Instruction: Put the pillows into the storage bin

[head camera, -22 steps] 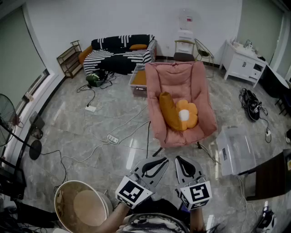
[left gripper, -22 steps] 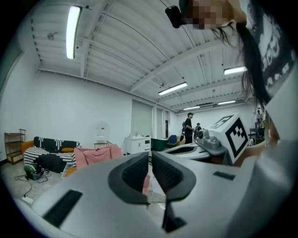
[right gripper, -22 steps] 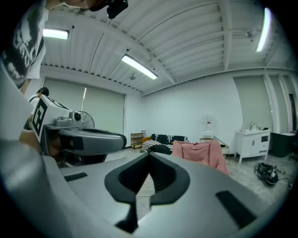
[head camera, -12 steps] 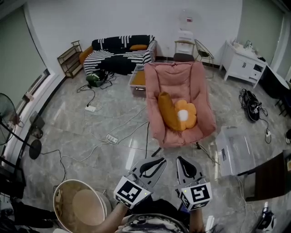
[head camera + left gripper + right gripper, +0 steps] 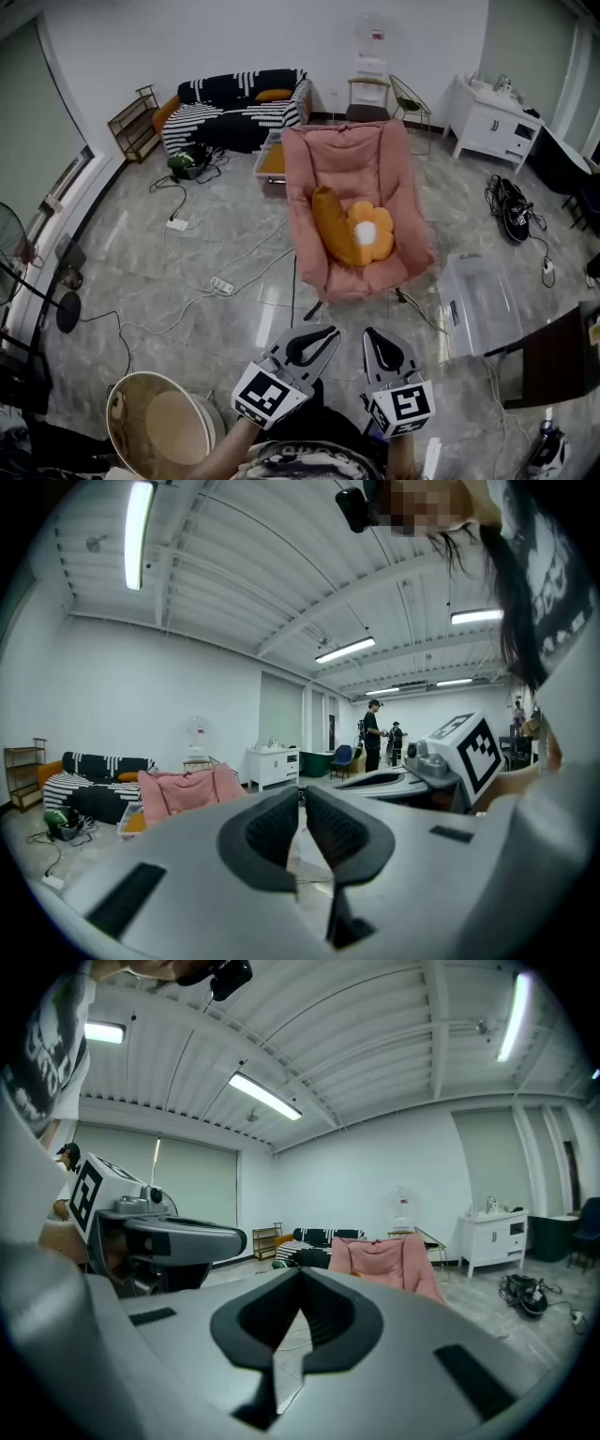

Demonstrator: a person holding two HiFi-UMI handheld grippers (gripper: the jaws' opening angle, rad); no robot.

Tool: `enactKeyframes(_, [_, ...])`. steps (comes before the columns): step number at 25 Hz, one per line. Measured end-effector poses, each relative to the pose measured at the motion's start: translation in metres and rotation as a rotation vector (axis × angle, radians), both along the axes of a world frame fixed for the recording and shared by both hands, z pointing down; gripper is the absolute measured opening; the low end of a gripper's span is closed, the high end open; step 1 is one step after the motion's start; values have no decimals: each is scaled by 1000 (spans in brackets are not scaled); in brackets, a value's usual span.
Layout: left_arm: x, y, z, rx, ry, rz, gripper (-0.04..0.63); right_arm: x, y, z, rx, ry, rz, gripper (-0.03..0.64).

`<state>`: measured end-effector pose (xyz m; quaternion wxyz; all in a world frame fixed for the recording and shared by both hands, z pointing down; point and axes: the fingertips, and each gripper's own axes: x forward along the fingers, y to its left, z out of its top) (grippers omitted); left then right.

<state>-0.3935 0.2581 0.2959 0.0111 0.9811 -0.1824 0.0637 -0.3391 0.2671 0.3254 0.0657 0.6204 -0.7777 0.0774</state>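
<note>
My left claw [image 5: 324,334] and right claw [image 5: 372,336] are closed tight, holding nothing, aimed at pillows [image 5: 352,232] on chair [image 5: 345,161]; too far to grab yet.

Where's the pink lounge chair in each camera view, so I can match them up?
Head view: pink chair, upper centre.
Left gripper view: pink chair, left of centre, small and distant.
Right gripper view: pink chair, just right of centre.
Shared landmark: striped sofa, beyond the chair in all three.
</note>
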Motion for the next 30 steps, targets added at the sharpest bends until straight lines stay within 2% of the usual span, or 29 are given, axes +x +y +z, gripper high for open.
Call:
enactKeyframes(8, [28, -20, 3, -1, -33, 53, 32, 39, -23, 4, 0, -39, 72, -2])
enactKeyframes(15, [73, -70, 19, -35, -26, 100, 32, 78, -65, 22, -37, -47, 111, -2])
enactKeyframes(25, [136, -203, 30, -53, -65, 168, 32, 133, -196, 33, -85, -75, 145, -2])
enactKeyframes(30, [153, -276, 41, -65, -97, 181, 32, 155, -257, 35, -108, -71, 170, -2])
